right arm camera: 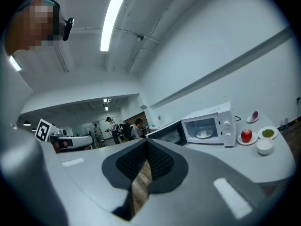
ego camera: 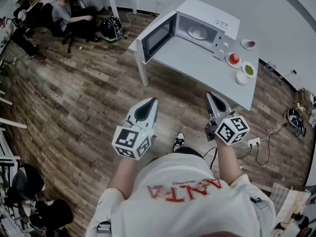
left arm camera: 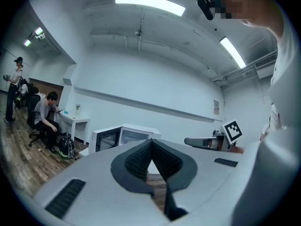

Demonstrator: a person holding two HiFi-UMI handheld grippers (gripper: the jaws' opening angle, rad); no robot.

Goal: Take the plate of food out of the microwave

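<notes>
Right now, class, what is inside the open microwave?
A pale plate sits in the cavity of the microwave, its door swung open. Any food on the plate is too small to make out.

The plate (ego camera: 197,32) in the microwave (ego camera: 217,19) is too small to tell what food is on it. The shirt (ego camera: 187,201) covers the legs, so only one shoe (ego camera: 178,141) shows. A person (ego camera: 24,181) low at the left edge is dark and hard to make out.

You've got an apple (ego camera: 234,58) beside a green dish (ego camera: 249,69) on the tabletop (ego camera: 197,68), and a backpack (ego camera: 111,28) by a seated person (ego camera: 64,13).
</notes>
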